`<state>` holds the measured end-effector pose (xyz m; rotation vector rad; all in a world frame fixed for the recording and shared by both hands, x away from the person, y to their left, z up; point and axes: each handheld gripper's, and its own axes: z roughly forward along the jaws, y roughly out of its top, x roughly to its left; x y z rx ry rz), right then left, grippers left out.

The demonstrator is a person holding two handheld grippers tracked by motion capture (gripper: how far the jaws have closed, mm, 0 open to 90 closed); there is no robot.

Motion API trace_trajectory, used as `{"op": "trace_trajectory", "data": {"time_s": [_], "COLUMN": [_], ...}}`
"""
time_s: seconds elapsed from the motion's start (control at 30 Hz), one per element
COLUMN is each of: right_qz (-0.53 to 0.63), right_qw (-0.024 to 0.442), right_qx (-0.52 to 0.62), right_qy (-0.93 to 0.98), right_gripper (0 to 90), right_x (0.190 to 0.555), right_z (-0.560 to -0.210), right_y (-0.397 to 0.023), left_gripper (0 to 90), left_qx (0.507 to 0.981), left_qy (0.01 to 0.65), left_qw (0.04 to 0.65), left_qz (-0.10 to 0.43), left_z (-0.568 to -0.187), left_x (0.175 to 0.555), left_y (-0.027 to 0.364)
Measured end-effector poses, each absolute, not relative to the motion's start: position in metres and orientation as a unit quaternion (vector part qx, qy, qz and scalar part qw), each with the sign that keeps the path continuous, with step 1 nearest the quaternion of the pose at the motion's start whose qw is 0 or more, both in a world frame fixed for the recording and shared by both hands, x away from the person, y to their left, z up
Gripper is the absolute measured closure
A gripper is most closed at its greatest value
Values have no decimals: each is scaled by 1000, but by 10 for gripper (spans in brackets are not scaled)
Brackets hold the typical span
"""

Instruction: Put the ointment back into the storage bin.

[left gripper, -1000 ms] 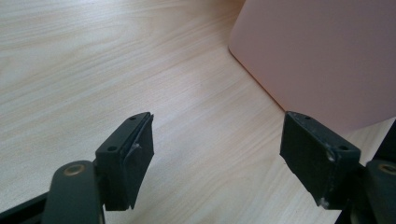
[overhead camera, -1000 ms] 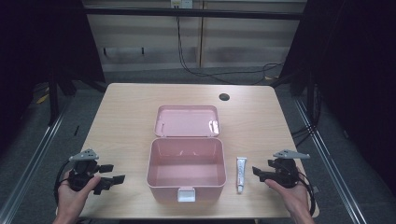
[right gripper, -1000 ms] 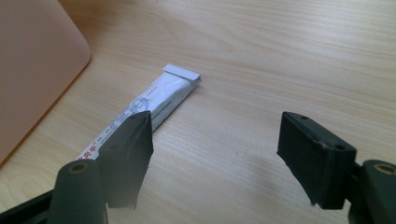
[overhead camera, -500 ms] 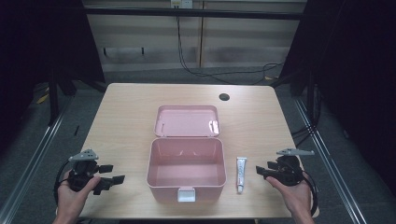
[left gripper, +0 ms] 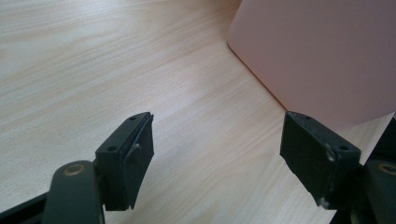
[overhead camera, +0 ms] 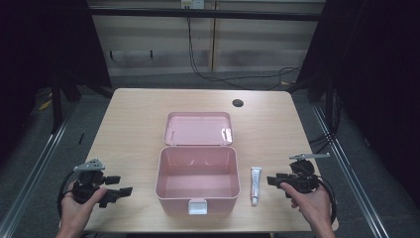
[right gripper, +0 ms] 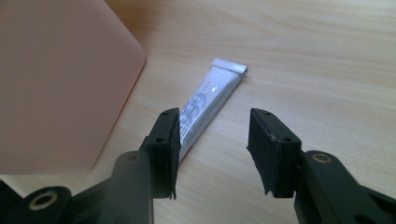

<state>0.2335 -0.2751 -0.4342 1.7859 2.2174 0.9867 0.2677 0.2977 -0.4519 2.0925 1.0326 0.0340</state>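
Tube (overhead camera: 255, 185) lengthwise front-to-back, beside box (overhead camera: 198, 184)

Tube (right gripper: 212, 100) print illegible, claw-hidden end

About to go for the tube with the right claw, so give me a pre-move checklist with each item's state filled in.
1. Right claw open: ok.
2. Tube lying flat on the table, nothing on top of it: ok.
3. Tube between the jaws: not ok; it lies ahead, partly behind one jaw.
4. Tube clear of the pink box: ok, a gap shows.
5. Box lid open: ok.
6. Left claw open and holding nothing: ok.
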Motion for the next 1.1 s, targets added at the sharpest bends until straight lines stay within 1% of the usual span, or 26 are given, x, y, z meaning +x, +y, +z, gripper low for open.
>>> {"op": "trace_trajectory", "data": {"time_s": [0.03,0.07,0.33,0.4,0.47,0.5,0.53,0.63,0.67,0.8,0.93,1.1], "right_qz": [327,316,305,279,267,267,256,243,231,217,186,167], "right_qw": [64,45,28,3,-3,-3,-12,-12,-21,-30,-38,-45], "right_qx": [591,591,585,582,581,581,578,577,580,582,583,585], "right_qy": [734,741,751,764,769,769,775,780,781,783,790,793], "right_gripper": [549,564,581,548,516,516,495,478,446,452,512,537], "right_x": [233,235,245,252,255,255,258,261,263,267,272,277], "right_z": [-434,-434,-427,-424,-424,-424,-428,-430,-430,-430,-430,-432], "right_y": [-275,-273,-264,-258,-255,-255,-251,-250,-248,-244,-236,-231], "left_gripper": [257,257,257,257,257,257,257,257,257,257,263,265], "left_qx": [824,821,821,821,821,821,820,821,823,823,824,826], "left_qy": [407,414,418,419,418,418,420,419,417,416,413,411], "left_qw": [393,392,388,388,389,388,388,388,386,387,387,386], "left_qz": [13,17,17,17,17,17,17,17,15,14,12,10], "left_z": [-452,-452,-452,-453,-453,-453,-452,-453,-453,-453,-453,-454], "left_x": [268,267,268,268,268,268,267,268,268,268,267,267], "left_y": [298,298,299,299,299,299,299,299,299,299,297,297]}}
